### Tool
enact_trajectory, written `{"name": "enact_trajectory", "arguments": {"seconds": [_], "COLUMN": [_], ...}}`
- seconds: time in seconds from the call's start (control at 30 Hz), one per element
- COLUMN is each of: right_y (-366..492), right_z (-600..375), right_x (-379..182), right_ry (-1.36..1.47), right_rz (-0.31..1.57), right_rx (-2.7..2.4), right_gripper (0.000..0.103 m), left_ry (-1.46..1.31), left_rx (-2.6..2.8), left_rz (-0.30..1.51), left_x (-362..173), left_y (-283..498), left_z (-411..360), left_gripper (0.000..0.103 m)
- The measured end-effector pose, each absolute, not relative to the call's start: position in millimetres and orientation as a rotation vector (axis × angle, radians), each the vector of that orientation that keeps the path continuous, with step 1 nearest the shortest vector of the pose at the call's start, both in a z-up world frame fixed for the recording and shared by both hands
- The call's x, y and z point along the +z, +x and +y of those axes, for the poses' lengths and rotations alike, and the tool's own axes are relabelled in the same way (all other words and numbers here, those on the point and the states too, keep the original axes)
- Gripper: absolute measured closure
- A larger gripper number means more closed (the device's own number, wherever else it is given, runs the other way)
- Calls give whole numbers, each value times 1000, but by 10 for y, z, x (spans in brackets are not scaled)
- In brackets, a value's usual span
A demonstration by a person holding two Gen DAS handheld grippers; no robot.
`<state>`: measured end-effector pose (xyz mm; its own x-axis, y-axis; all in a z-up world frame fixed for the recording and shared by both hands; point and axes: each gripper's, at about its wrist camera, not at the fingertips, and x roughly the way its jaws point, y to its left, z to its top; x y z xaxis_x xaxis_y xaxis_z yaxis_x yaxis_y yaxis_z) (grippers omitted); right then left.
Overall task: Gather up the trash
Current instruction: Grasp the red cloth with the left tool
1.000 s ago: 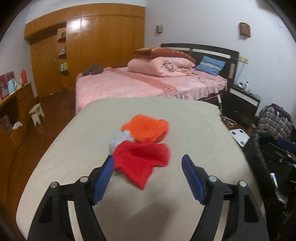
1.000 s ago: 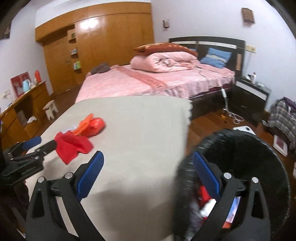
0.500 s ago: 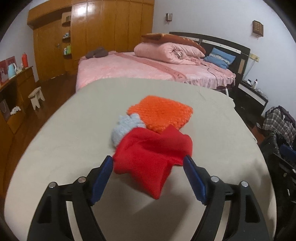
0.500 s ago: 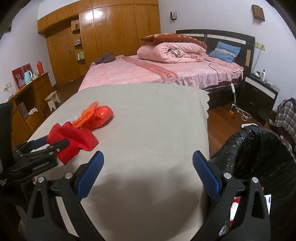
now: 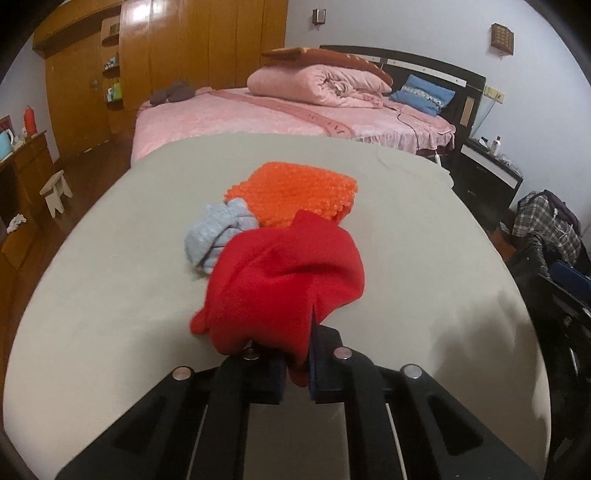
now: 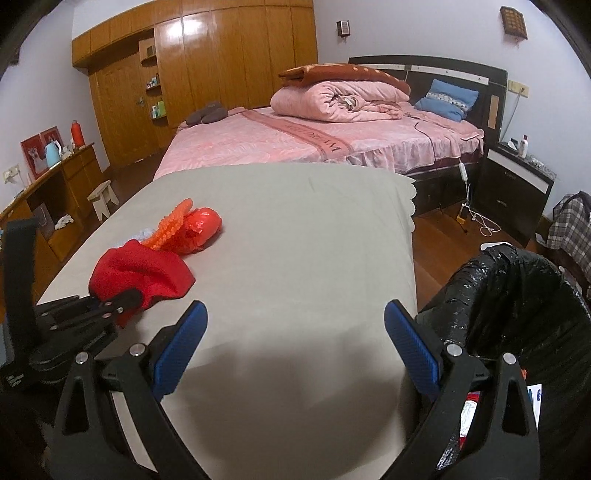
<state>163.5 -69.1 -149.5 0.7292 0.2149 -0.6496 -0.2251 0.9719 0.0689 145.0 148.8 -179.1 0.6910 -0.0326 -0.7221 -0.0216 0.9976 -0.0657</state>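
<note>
A pale wall (image 6: 424,33) is filling the upper right of the frame, with a small dark plaque (image 6: 513,21) hanging on it. A glossy wooden wardrobe (image 6: 221,70) is running across the upper left, catching a bright glare of light. A bed (image 6: 332,144) with a pink cover is sitting at centre, a folded pink quilt (image 6: 340,98) and a blue pillow (image 6: 447,98) lying near its dark headboard (image 6: 443,68). A black nightstand (image 6: 517,192) is standing at right on a brown wooden floor (image 6: 436,236). A wooden sideboard (image 6: 55,192) and a small white stool (image 6: 103,197) are sitting at left.
</note>
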Motion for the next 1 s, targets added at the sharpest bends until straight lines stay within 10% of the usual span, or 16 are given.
{"name": "enact_trajectory", "arguments": {"seconds": [0.33,0.53,1.0], "right_y": [1661,1675,1693], "right_z": [-672,-611,-603], "right_x": [-1523,-1575,-1651], "right_ry": [-3,-14,-9], "right_rz": [725,735,748], "right_rx": [248,256,252], "right_gripper": [9,9,9], "left_ry": [-41,-62,-54], "left_rx": [49,61,215], "left_rz": [793,763,861], "left_x": [-1650,-1620,-1939], "left_y": [1144,1249,1576], "left_z": [1789,1747,1899], "left_gripper": [93,39,23]}}
